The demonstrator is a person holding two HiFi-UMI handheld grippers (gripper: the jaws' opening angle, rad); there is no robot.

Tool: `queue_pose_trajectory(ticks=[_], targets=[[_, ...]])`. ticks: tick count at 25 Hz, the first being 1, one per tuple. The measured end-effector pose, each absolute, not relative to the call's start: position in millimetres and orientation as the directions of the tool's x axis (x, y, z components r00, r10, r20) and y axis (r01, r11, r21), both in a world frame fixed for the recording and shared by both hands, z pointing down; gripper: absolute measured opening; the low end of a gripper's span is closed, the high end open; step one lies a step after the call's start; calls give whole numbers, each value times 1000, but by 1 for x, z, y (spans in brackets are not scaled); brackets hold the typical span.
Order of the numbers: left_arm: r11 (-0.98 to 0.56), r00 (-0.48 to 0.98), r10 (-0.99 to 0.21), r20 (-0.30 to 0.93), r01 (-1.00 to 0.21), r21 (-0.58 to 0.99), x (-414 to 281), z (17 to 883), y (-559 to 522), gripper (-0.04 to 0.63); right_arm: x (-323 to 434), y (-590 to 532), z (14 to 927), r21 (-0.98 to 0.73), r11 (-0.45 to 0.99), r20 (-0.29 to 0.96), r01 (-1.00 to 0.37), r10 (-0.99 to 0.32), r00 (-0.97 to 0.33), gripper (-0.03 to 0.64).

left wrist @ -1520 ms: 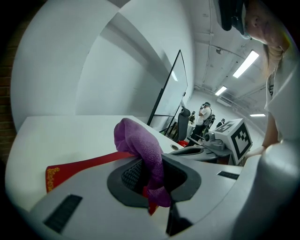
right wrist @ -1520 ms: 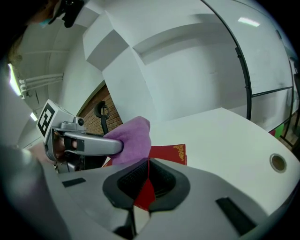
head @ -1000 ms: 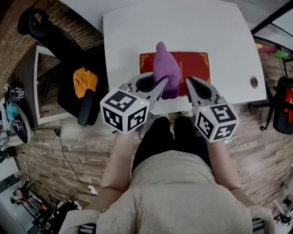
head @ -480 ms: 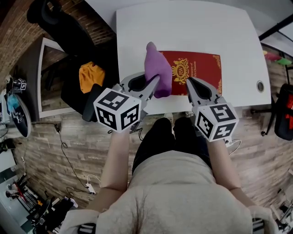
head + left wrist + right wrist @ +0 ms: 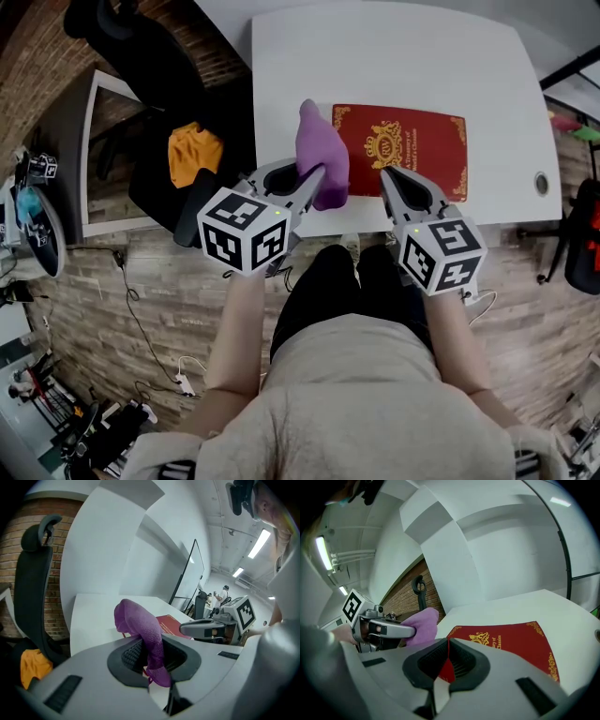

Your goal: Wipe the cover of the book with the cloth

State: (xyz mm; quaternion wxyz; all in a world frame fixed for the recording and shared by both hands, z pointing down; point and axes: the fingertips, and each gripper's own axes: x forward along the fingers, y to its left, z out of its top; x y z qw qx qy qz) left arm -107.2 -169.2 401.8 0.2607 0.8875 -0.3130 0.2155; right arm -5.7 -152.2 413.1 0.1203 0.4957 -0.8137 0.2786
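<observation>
Left gripper [image 5: 152,660]: jaws clamped on purple cloth [image 5: 140,625], at the book's left edge. Right gripper [image 5: 446,660]: jaws closed, empty, over near edge of red book [image 5: 511,641], flat on table [image 5: 394,56]. Advised: lower cloth flat, sweep broadly, steadying book.

Office corner with a red brick wall [image 5: 33,66] and a wood-plank floor [image 5: 159,319].
A white rounded desk [image 5: 422,56] stands beside a black office chair [image 5: 150,192]; strip ceiling lights [image 5: 259,543] glow overhead.

Right gripper [image 5: 447,641] with jaws closed tip to tip (a sliver of red shows between the pads), red book [image 5: 511,641] with gold print flat on the white table [image 5: 511,604] beyond, purple cloth [image 5: 423,625] clamped in the left gripper [image 5: 384,631], brick wall [image 5: 405,599] behind
</observation>
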Motion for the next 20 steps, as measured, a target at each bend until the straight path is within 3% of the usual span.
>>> queue_pose_trajectory(ticks=[20], targets=[[-665,692,-348,633,-658,354,-92,445,-170,67,14,-138,443,-357,274,530,-893,-728,-435,24]])
